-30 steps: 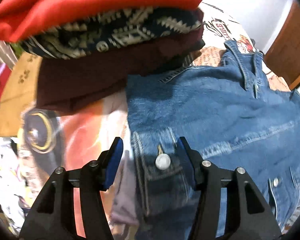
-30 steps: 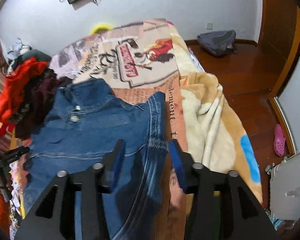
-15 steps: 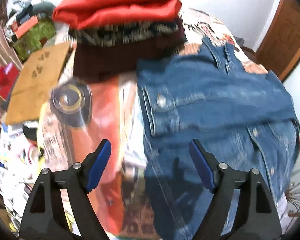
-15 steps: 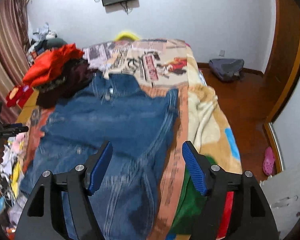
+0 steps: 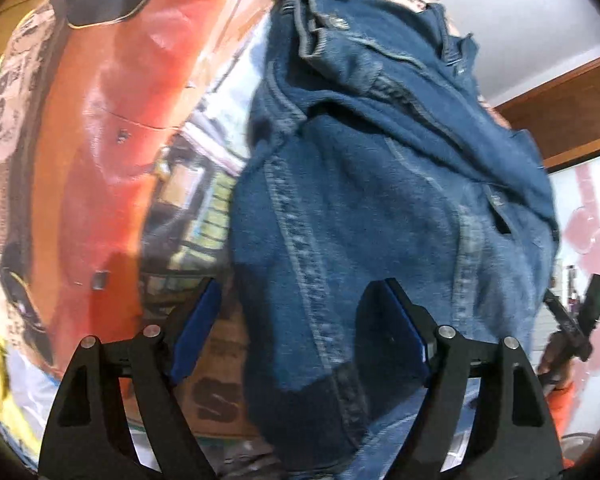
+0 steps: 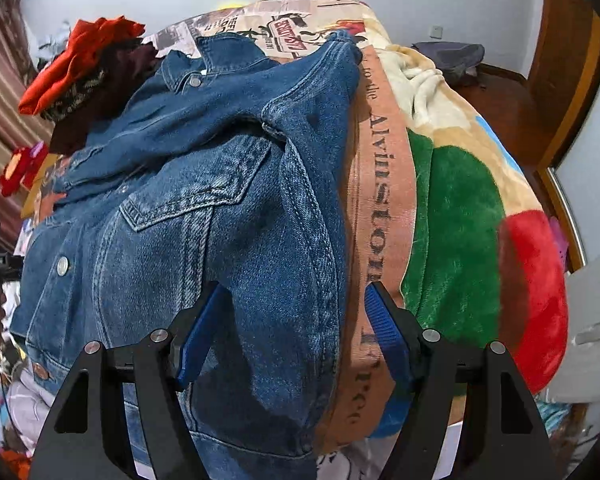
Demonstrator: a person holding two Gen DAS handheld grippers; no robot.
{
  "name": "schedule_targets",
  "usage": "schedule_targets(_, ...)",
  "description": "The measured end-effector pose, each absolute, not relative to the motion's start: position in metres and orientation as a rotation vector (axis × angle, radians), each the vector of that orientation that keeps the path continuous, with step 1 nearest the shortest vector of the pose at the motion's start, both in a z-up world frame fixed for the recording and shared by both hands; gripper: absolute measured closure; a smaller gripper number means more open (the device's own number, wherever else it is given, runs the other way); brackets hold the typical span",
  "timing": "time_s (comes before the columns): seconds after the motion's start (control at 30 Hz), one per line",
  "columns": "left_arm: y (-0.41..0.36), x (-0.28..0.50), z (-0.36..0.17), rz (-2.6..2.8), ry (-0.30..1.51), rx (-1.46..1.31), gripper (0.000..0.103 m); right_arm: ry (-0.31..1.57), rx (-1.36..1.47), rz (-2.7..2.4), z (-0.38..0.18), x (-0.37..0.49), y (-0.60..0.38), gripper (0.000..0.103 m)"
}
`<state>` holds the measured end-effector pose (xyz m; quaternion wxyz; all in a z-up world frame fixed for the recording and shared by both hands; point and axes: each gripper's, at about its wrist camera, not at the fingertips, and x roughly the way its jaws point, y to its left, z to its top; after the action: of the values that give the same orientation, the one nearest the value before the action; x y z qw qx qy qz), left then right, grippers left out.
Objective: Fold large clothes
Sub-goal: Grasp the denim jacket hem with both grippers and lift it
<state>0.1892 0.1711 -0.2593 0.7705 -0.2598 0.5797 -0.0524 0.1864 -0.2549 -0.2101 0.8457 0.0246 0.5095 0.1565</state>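
Two hand-held grippers hover low over a blue denim jacket (image 6: 204, 184) that lies spread on a bed. The left hand-held gripper (image 5: 300, 328) has its blue-padded fingers (image 5: 198, 330) spread wide, straddling the jacket's left side edge near the hem; the left finger is over the printed bedspread (image 5: 100, 120), the right finger over denim, and nothing is held. The right hand-held gripper (image 6: 296, 334) is likewise spread wide and holding nothing, straddling the jacket's right side edge, with one finger over denim and the other over a brown band of the bedspread bearing dark lettering (image 6: 380, 200). The jacket lies front up, a flap chest pocket (image 6: 188, 196) and metal buttons showing, one sleeve folded across its upper chest. Its collar points toward the far end of the bed. Beyond the jacket's left shoulder sits a stack of folded clothes (image 6: 80, 64), red on top. A plush blanket (image 6: 460, 216) in green, red and cream lies bunched along the bed's right side.
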Motion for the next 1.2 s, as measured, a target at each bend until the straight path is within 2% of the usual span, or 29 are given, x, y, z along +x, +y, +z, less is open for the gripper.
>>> schedule_targets(0.07, 0.159, 0.187, -0.252, -0.151, 1.240, -0.527, 0.041, 1.077, 0.074, 0.350, -0.208, 0.187, -0.255, 0.051)
schedule_targets(0.13, 0.147, 0.187, -0.239, -0.172, 1.217, -0.457, 0.072, 1.075, 0.089, 0.376, -0.202, 0.185, -0.251, 0.087)
schedule_targets(0.17, 0.141, 0.187, -0.234, -0.166, 1.211, -0.422, 0.082, 1.073, 0.092, 0.383, -0.198, 0.186, -0.250, 0.094)
schedule_targets(0.2, 0.140, 0.188, -0.230, -0.156, 1.208, -0.399, 0.089, 1.065, 0.099, 0.391, -0.193, 0.186, -0.249, 0.095)
schedule_targets(0.33, 0.146, 0.190, -0.199, -0.106, 1.125, -0.362, 0.093, 0.995, 0.105, 0.425, -0.167, 0.183, -0.245, 0.097)
schedule_targets(0.47, 0.173, 0.193, -0.180, -0.032, 1.048, -0.372, 0.093, 0.908, 0.106, 0.396, -0.145, 0.189, -0.250, 0.097)
schedule_targets(0.57, 0.181, 0.198, -0.194, -0.029, 1.060, -0.400, 0.093, 0.909, 0.133, 0.361, -0.157, 0.200, -0.256, 0.097)
schedule_targets(0.77, 0.193, 0.206, -0.235, 0.040, 1.133, -0.458, 0.075, 1.001, 0.203, 0.375, -0.196, 0.212, -0.262, 0.094)
schedule_targets(0.83, 0.195, 0.202, -0.242, 0.032, 1.159, -0.495, 0.064, 1.012, 0.223, 0.377, -0.200, 0.207, -0.268, 0.081)
schedule_targets(0.93, 0.196, 0.192, -0.247, 0.005, 1.189, -0.508, 0.054, 1.043, 0.237, 0.361, -0.200, 0.199, -0.280, 0.064)
schedule_targets(1.03, 0.192, 0.180, -0.247, -0.034, 1.211, -0.506, 0.041, 1.082, 0.244, 0.384, -0.202, 0.192, -0.284, 0.063)
schedule_targets(1.2, 0.181, 0.161, -0.250, -0.133, 1.247, -0.583, 0.039, 1.135, 0.208, 0.450, -0.214, 0.175, -0.266, 0.061)
